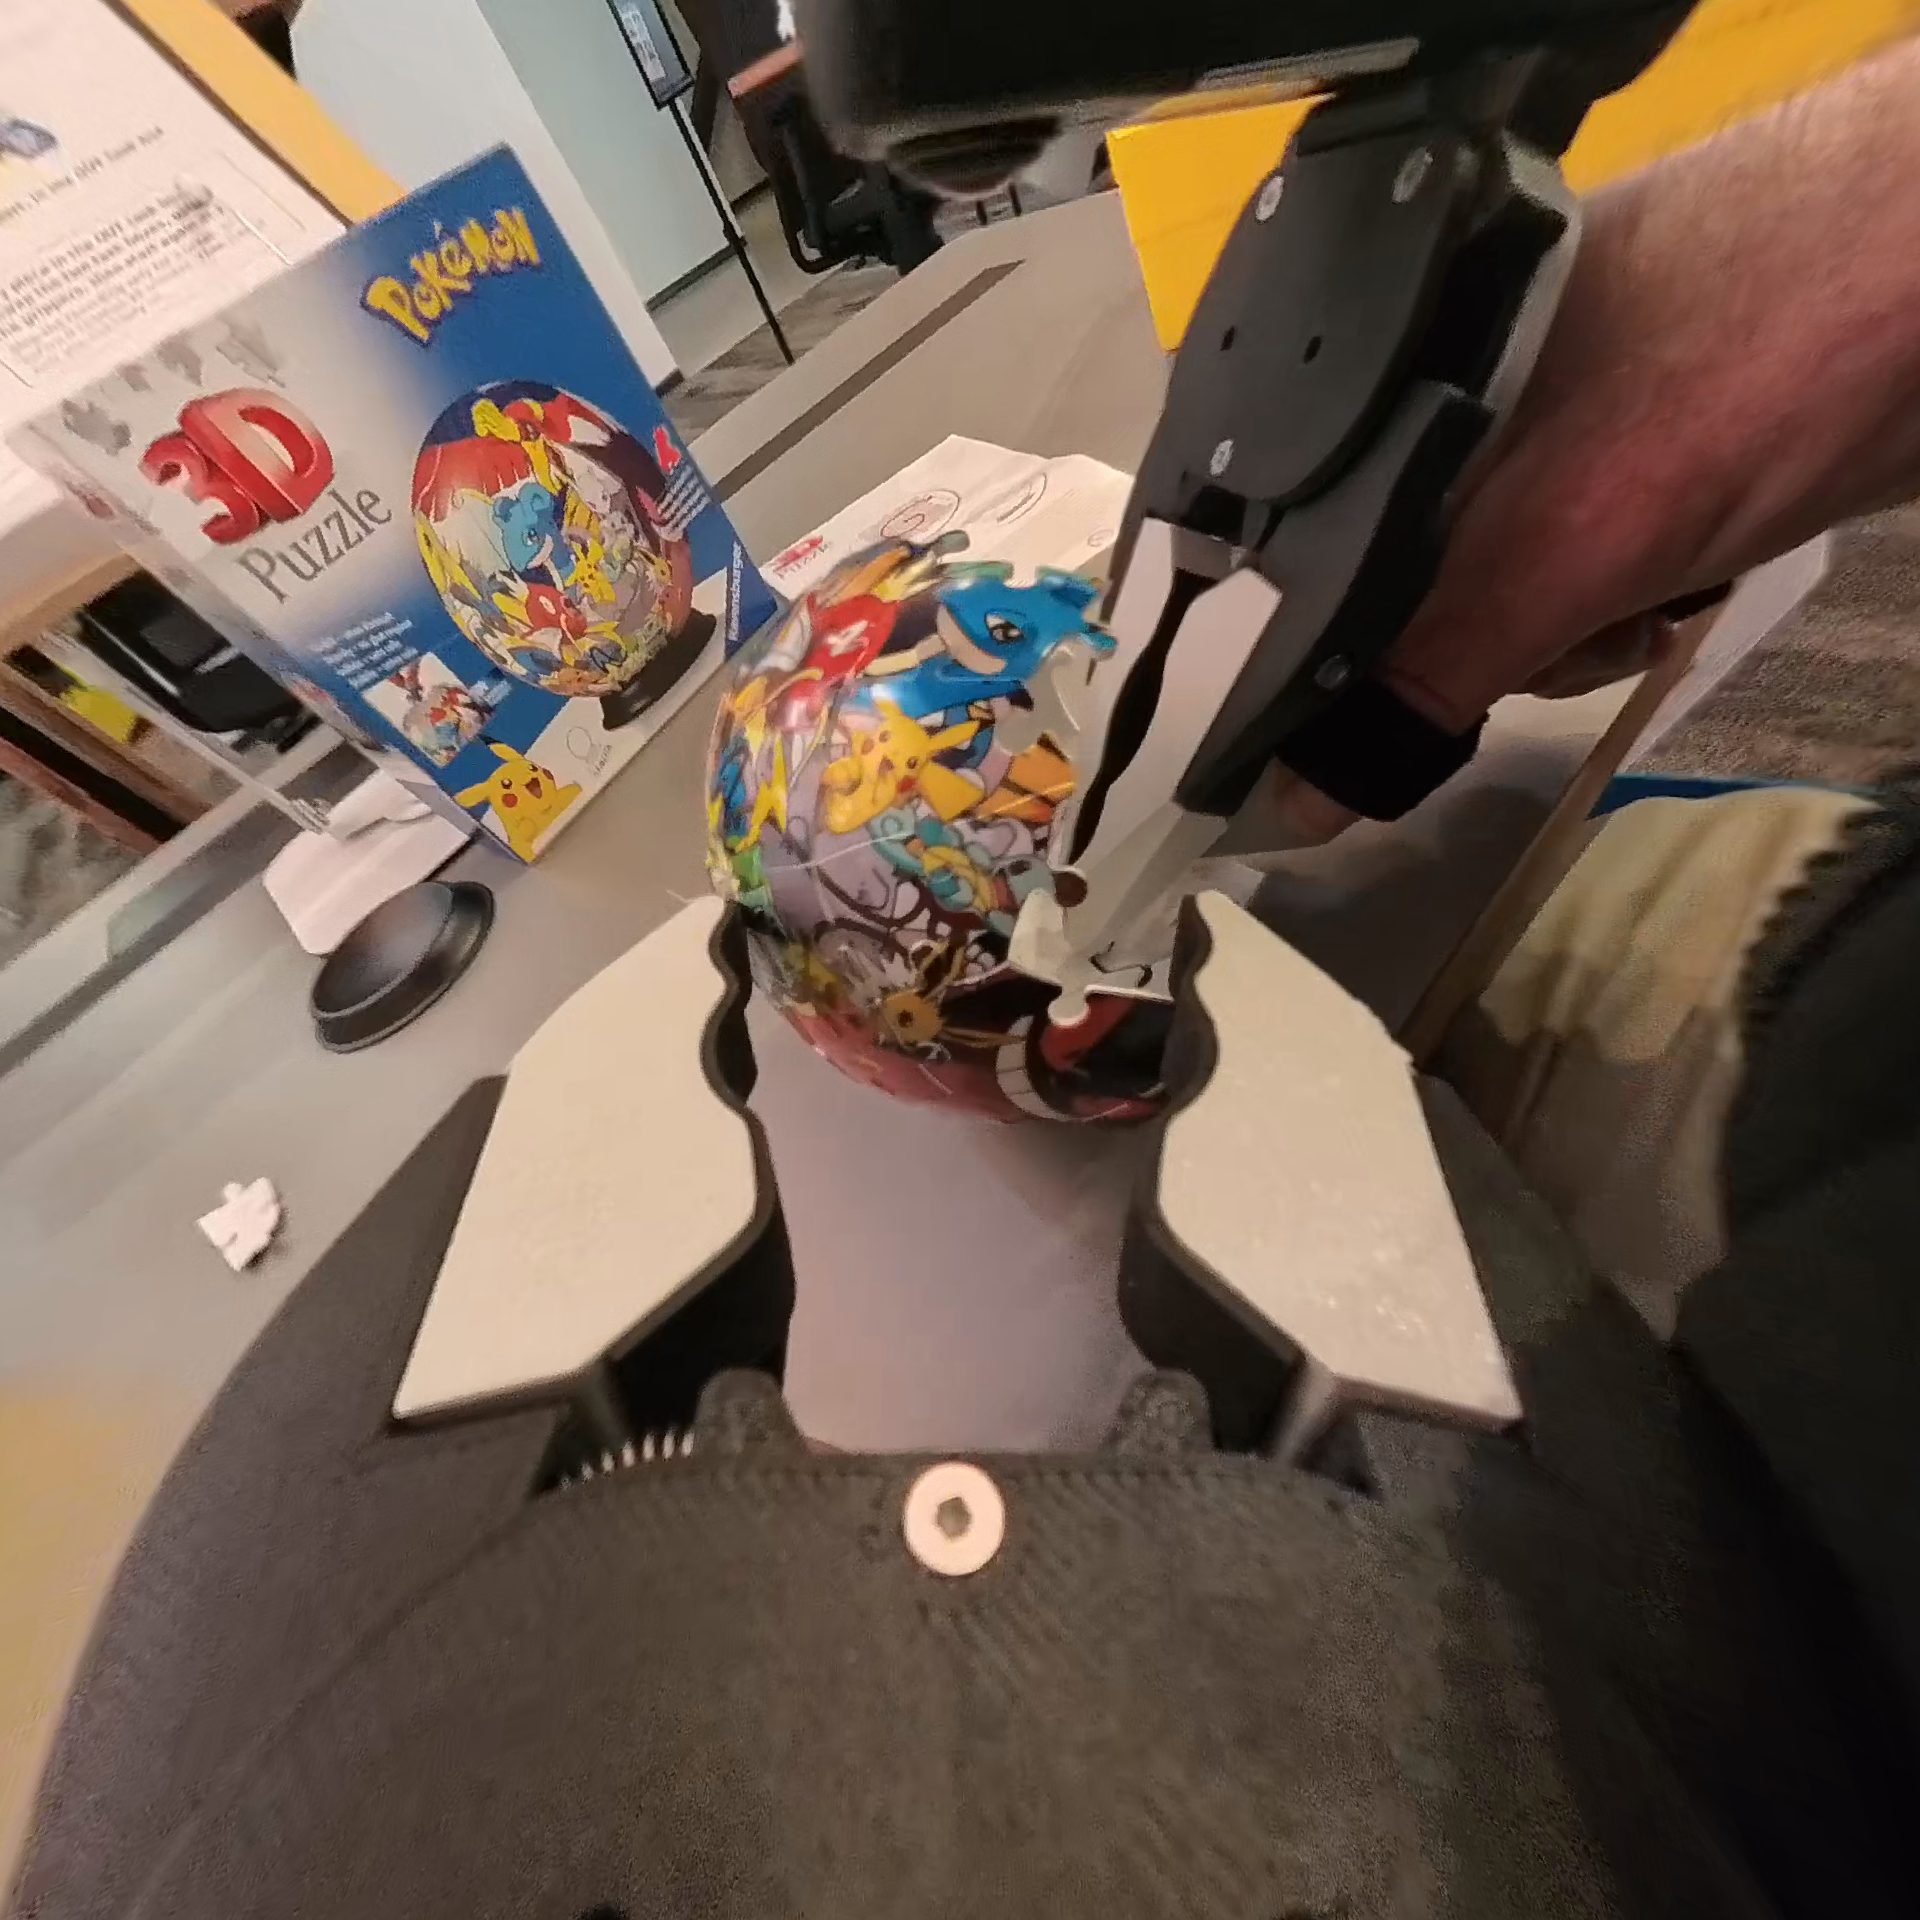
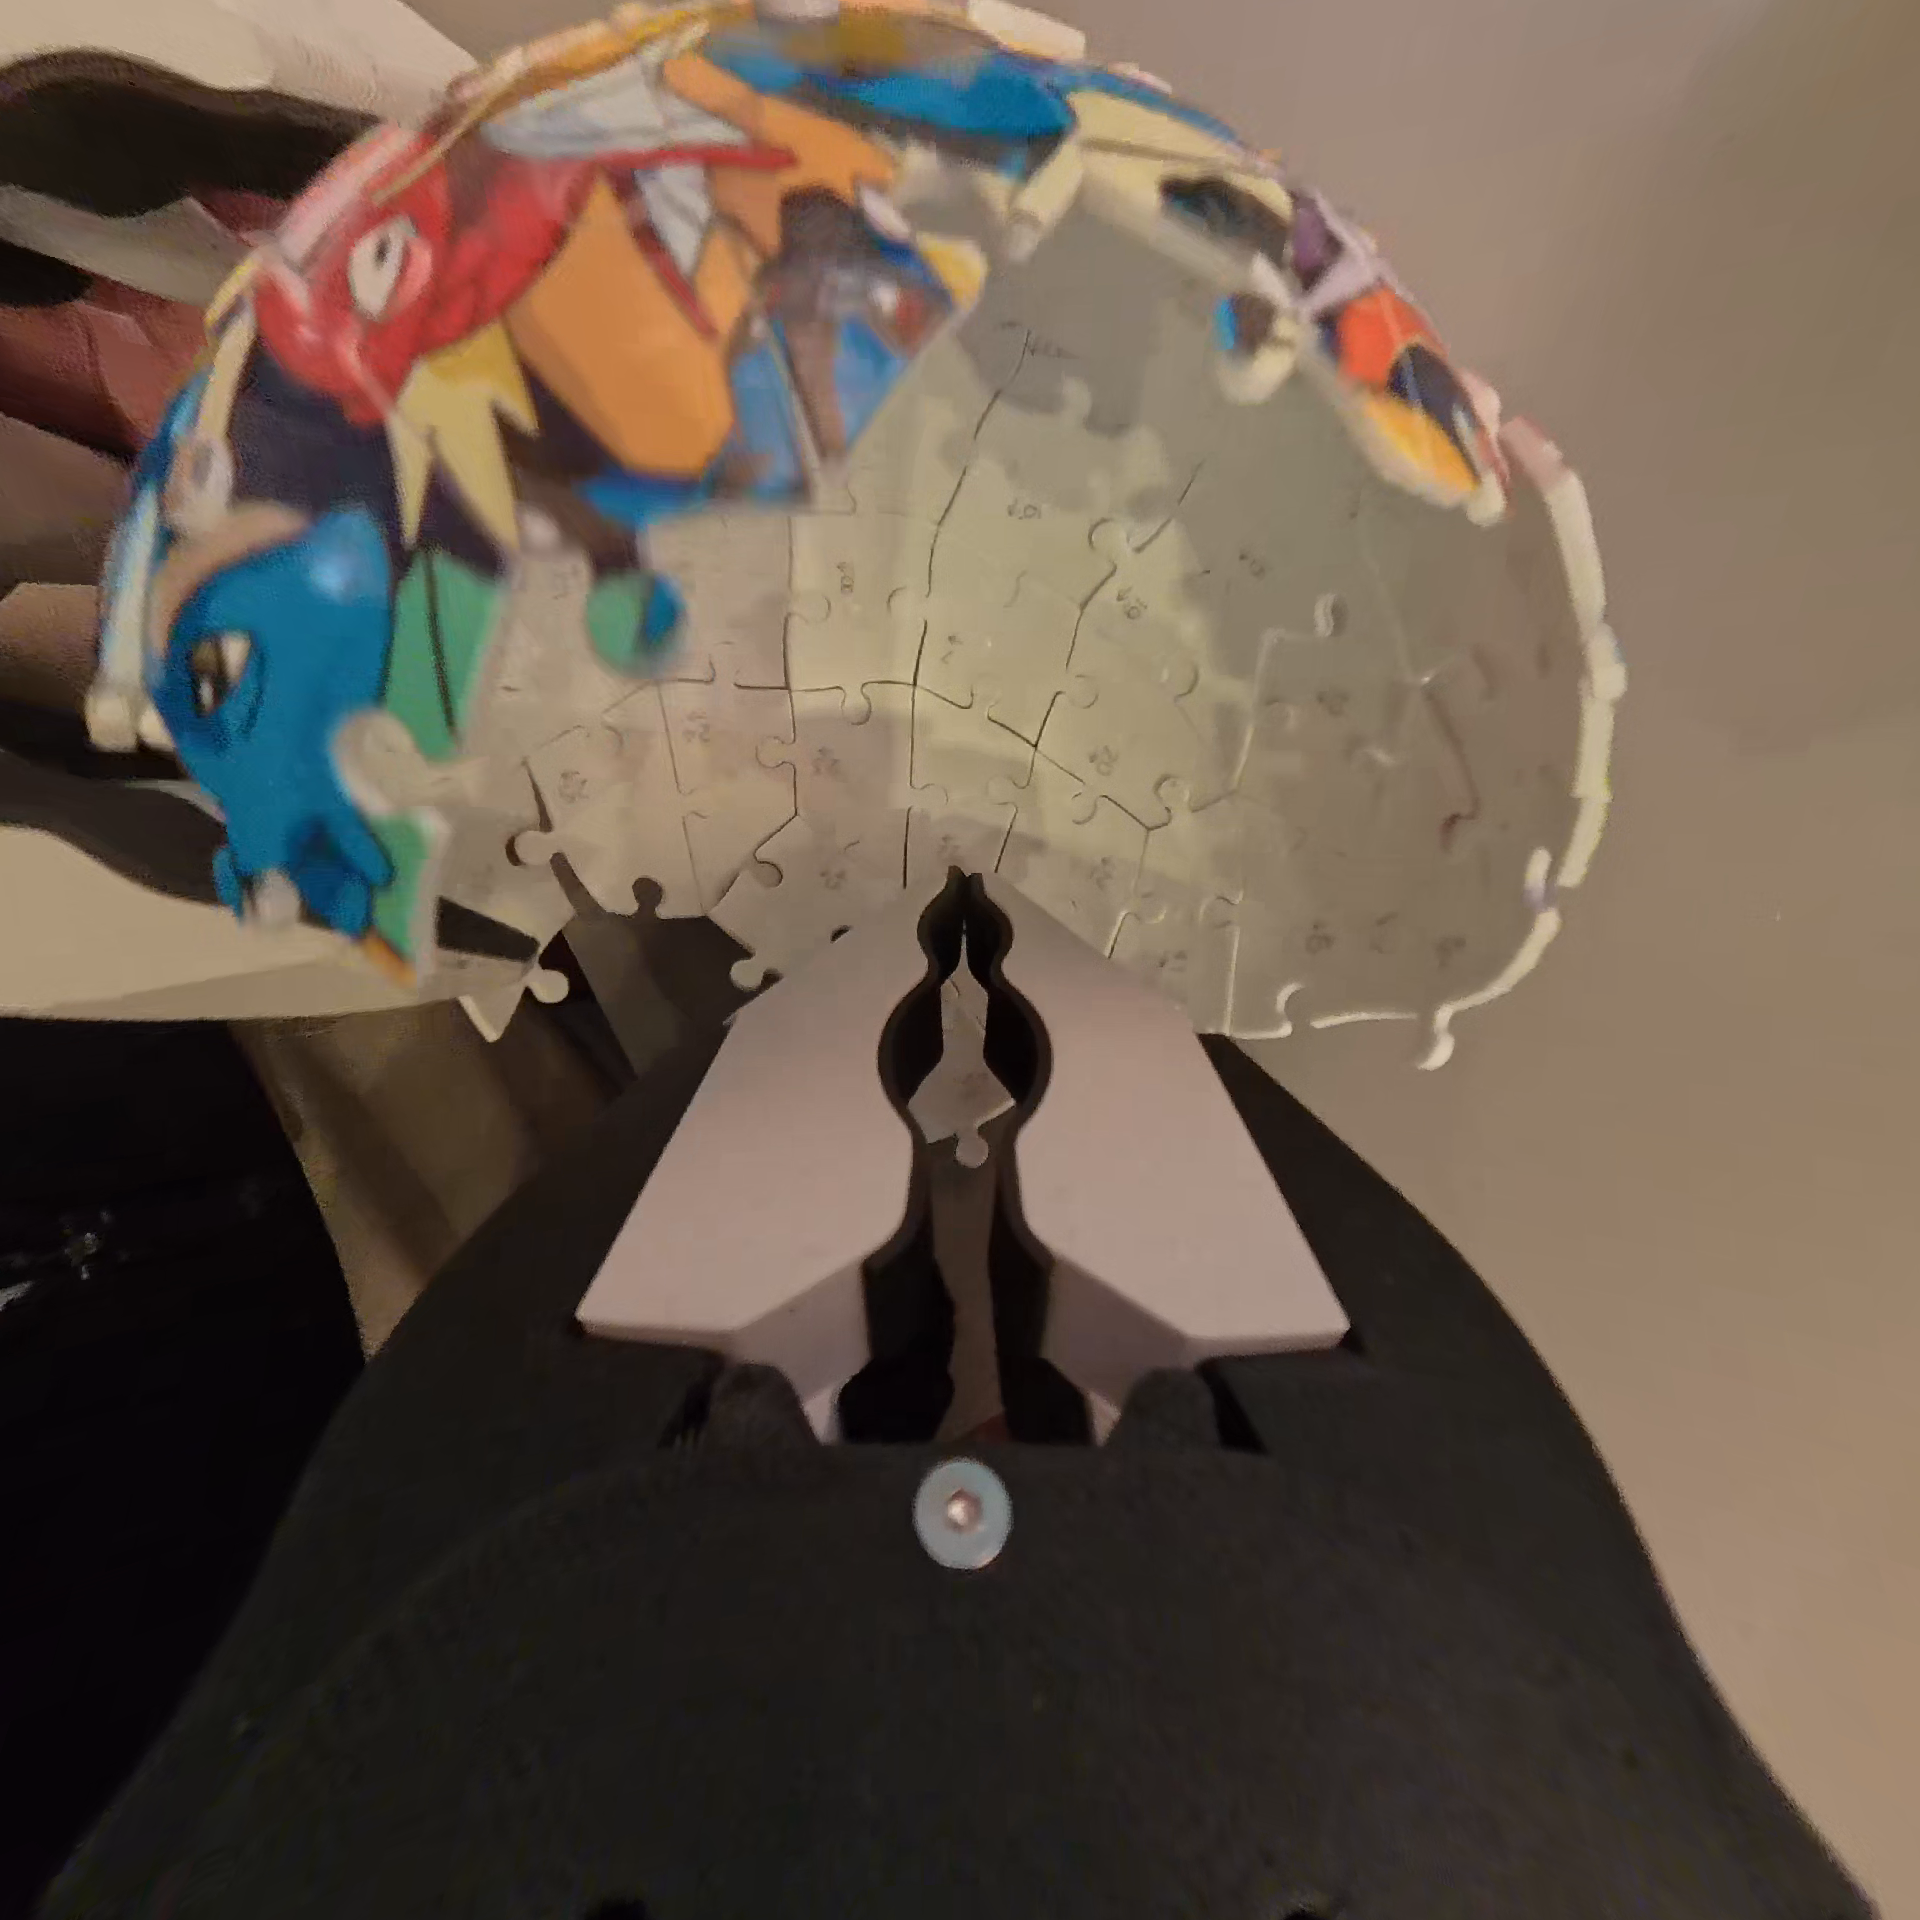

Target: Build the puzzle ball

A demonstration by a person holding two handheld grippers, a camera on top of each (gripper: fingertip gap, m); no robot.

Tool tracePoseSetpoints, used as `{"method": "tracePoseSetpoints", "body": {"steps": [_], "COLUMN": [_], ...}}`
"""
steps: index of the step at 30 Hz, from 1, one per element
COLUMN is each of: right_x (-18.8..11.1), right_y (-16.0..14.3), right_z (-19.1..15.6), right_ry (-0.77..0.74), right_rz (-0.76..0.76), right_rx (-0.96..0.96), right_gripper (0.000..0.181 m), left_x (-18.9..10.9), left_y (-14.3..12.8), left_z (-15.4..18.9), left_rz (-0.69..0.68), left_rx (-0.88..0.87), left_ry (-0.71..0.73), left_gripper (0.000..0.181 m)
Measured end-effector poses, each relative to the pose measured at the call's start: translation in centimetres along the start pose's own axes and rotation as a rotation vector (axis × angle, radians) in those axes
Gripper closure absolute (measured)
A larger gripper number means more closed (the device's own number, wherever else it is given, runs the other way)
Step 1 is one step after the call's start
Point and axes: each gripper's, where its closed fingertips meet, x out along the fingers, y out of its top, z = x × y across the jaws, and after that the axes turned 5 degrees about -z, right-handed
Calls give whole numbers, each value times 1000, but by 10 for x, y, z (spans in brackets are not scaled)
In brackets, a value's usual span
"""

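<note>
Closest to the lens is the left gripper (image 1: 961, 997), fingers spread wide around the lower part of the puzzle ball (image 1: 894, 831), cradling the half-built shell just above the grey table (image 1: 156, 1091); whether the pads actually press on it, I can't tell. The right gripper (image 2: 961, 894) comes in from the open side, fingers clenched on a loose white puzzle piece (image 2: 961, 1107), tips right at the ball's jagged rim. From that side you see the pale inside of the shell. Behind on the table are the blue puzzle box (image 1: 416, 499), a black round stand (image 1: 400, 956), a folded instruction sheet (image 1: 997, 499) and a stray white piece (image 1: 241, 1221).
</note>
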Motion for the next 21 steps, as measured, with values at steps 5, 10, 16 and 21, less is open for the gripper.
{"method": "tracePoseSetpoints", "body": {"steps": [5,10,16,21], "right_x": [0,0,0,0], "right_y": [0,0,0,-1], "right_z": [0,0,0,0], "right_ry": [13,-1,1,0], "right_rz": [1,-2,-4,-4], "right_rx": [-13,-31,-45,-47], "right_gripper": [181,181,181,181], "left_x": [-9,-17,-17,-19], "left_y": [5,7,-9,-5], "left_z": [-8,-20,-23,-25], "left_rz": [45,40,-71,-64], "left_rx": [-83,-122,-294,-341], "left_ry": [-67,-170,-486,-675], "left_gripper": [111,109,101,94]}}
